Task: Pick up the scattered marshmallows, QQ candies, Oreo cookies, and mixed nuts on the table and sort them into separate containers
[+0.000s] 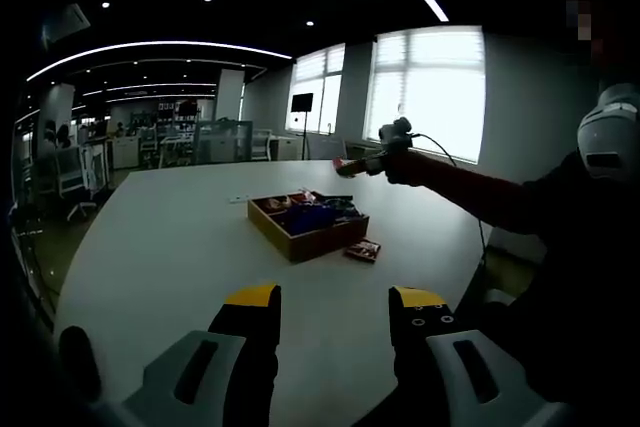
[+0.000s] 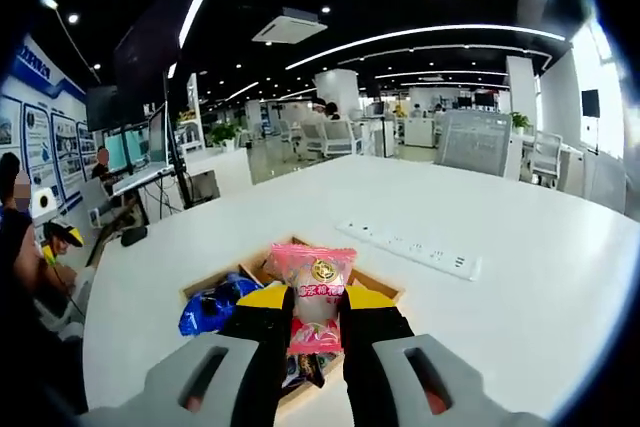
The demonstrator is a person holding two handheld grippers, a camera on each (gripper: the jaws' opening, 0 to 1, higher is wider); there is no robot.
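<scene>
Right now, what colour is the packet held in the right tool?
Pink, with a round gold emblem; the packet shows best in the right gripper view.

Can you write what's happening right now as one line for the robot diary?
right gripper: shut on pink marshmallow packet, above wooden box | left gripper: open, empty, over white table | red packet: beside box

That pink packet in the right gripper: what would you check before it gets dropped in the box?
1. Grip: right gripper shut on the pink packet: ok.
2. Packet over the wooden box: ok.
3. Which compartment lies beneath: cannot tell.
4. Left gripper open, holding nothing, back from the box: ok.
5. Table sorted: dark packet lies beside the box: not ok.
</scene>
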